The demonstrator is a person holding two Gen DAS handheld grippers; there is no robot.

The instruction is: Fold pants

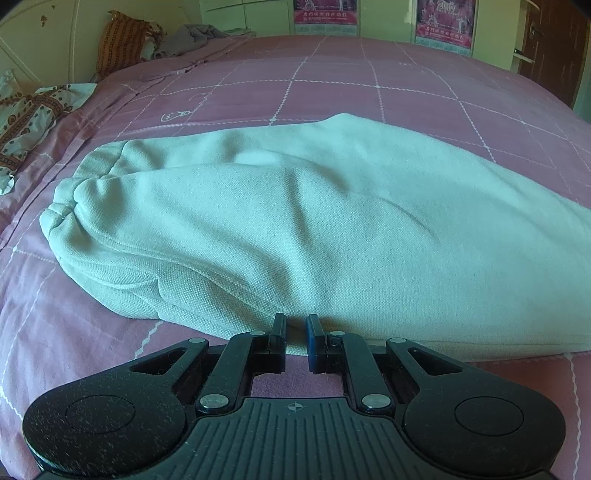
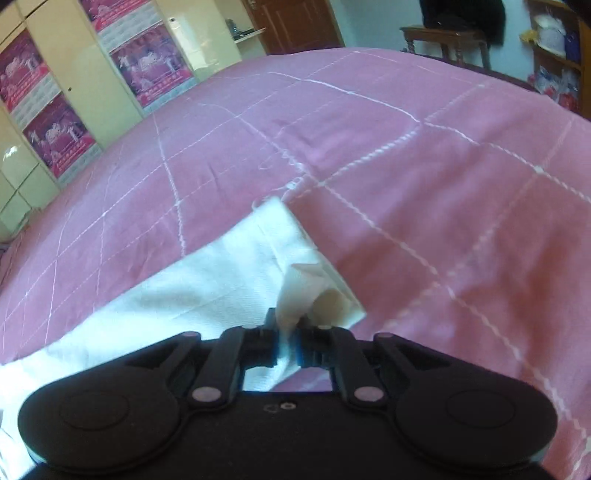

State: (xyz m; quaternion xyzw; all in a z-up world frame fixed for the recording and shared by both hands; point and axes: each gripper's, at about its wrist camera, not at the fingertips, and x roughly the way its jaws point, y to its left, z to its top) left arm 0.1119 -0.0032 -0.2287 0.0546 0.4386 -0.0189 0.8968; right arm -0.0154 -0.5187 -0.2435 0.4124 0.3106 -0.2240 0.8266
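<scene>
Pale white pants point(image 1: 295, 221) lie folded lengthwise across the pink checked bedspread point(image 1: 369, 88), with their gathered cuffs point(image 1: 74, 192) at the left. My left gripper point(image 1: 296, 325) sits at the near edge of the pants, its jaws close together with the cloth's edge between the tips. In the right wrist view the other end of the pants point(image 2: 207, 288) shows as a white corner on the bedspread point(image 2: 443, 184). My right gripper point(image 2: 288, 325) is shut on a pinched-up fold of that cloth point(image 2: 306, 284), which stands up ahead of the fingers.
Patterned pillows point(image 1: 122, 40) and a grey garment point(image 1: 192, 37) lie at the bed's far left. Cream wardrobes with pink posters point(image 2: 55, 136) line the wall. A wooden door point(image 2: 295, 22), a small table point(image 2: 443, 40) and shelves point(image 2: 557, 48) stand beyond the bed.
</scene>
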